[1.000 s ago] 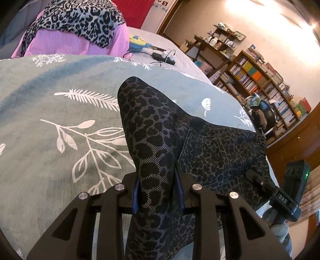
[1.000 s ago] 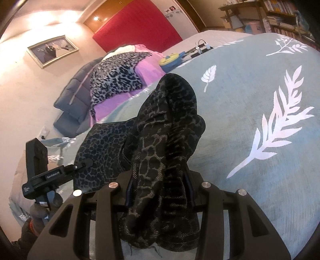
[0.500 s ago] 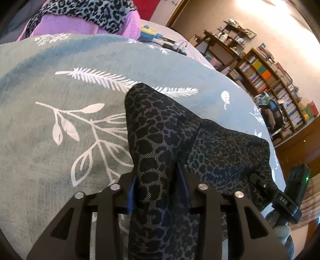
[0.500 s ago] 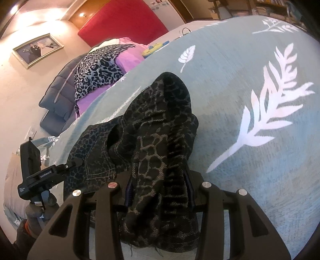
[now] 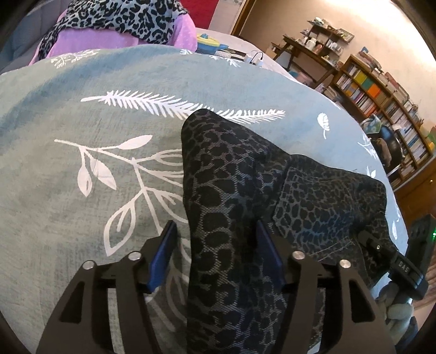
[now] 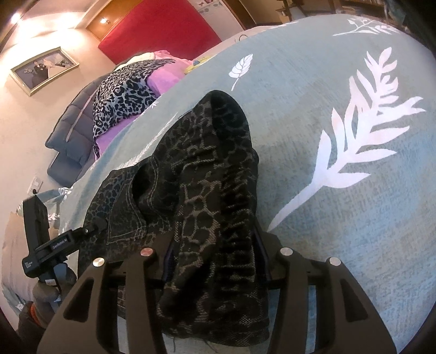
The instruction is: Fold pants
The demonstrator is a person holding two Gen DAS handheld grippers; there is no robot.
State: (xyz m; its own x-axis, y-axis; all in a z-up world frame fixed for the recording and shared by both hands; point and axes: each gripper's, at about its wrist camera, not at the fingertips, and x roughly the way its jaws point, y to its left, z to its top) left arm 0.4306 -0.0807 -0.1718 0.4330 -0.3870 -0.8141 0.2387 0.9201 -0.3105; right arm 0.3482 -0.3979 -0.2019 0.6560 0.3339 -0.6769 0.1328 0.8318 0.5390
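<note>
Dark leopard-print pants [image 5: 245, 196] lie folded on a teal bedspread with white leaf prints [image 5: 81, 136]. My left gripper [image 5: 215, 245] has its jaws spread, with a gap beside the left pad [image 5: 163, 253]; the fabric lies loose between them. My right gripper [image 6: 215, 245] is shut on the bunched edge of the pants [image 6: 212, 190]. The right gripper body also shows at the right edge of the left wrist view [image 5: 403, 266], and the left gripper body at the left edge of the right wrist view [image 6: 49, 245].
A pile of leopard and pink clothes [image 5: 122, 24] lies at the far end of the bed, next to a grey quilt [image 6: 70, 136]. Bookshelves [image 5: 381, 103] stand to the right. A red headboard [image 6: 163, 24] is behind the bed.
Both grippers carried the pants fold forward and lower over the bedspread. The left jaws have opened and let go of the fabric; the right stays shut.
</note>
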